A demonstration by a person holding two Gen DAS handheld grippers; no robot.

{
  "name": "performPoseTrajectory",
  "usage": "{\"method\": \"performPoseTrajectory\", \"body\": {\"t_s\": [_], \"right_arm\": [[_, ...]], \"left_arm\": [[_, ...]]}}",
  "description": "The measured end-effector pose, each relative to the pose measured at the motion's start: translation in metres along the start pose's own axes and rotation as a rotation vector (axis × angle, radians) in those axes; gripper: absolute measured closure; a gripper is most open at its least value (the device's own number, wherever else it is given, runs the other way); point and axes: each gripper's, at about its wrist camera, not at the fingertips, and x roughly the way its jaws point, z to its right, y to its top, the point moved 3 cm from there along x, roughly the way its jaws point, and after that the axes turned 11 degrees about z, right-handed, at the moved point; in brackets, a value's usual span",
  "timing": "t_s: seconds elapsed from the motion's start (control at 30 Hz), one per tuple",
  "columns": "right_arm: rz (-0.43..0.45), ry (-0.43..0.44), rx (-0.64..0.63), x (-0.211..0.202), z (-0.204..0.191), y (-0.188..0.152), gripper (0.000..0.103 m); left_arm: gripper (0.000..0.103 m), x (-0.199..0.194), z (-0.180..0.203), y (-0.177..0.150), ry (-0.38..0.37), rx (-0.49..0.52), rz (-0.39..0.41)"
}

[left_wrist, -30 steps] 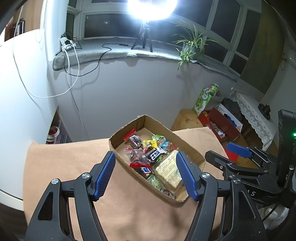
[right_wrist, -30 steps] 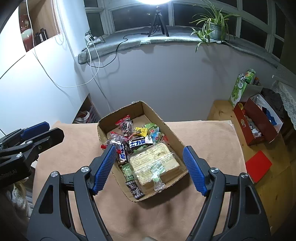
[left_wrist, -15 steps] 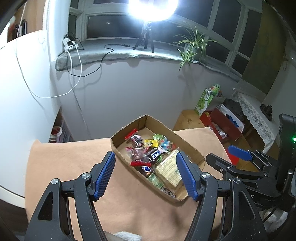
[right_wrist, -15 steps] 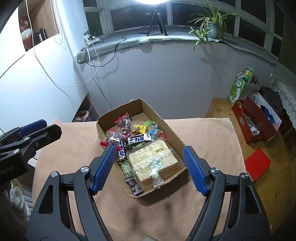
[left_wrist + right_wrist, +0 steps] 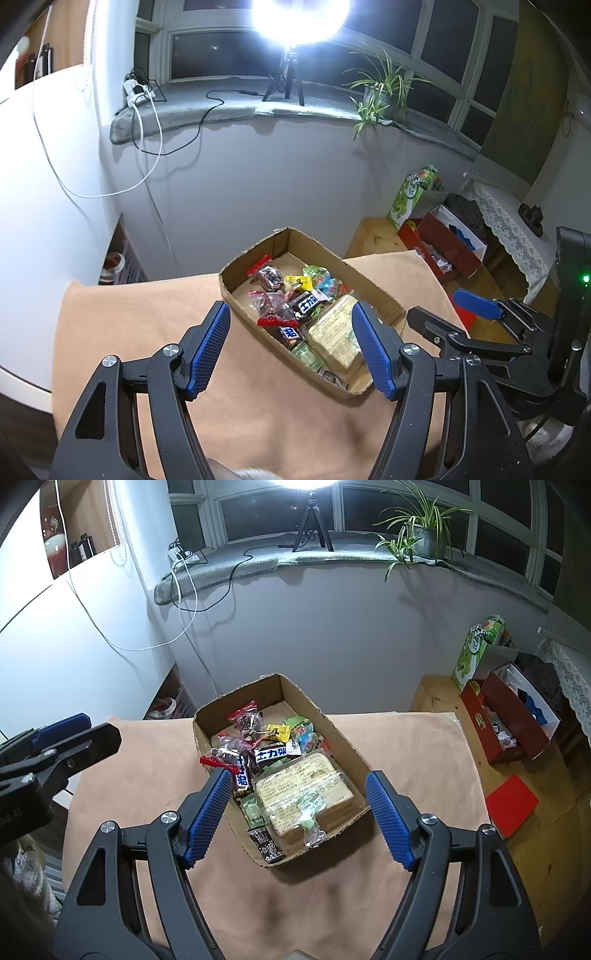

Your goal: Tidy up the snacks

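Still, both the left gripper (image 5: 290, 349) and right gripper (image 5: 295, 816) hover wide and empty above the cardboard box (image 5: 347, 749); crowded, slippery wrappers risk a two-packet grab.

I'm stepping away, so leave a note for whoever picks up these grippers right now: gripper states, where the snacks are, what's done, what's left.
Left hand-held gripper: open, empty, hovering over the near end of the cardboard box.
Right hand-held gripper: open, empty, above the same box.
Snacks: all inside the box on the brown-covered table; large cracker pack at the near end, chocolate bars and small candies jumbled behind it.
Done: nothing visibly sorted or lifted.
Left: pick out and arrange the snacks.
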Motion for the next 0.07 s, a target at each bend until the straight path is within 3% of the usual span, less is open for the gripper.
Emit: {"method": "performPoseTrajectory", "body": {"t_s": [0.07], "right_arm": [[-0.003,-0.002,0.003,-0.0011,0.0009,-0.0019,0.025]], "left_arm": [[0.035,-0.0014,-0.0011,-0.0001,0.003,-0.004,0.003]]}}
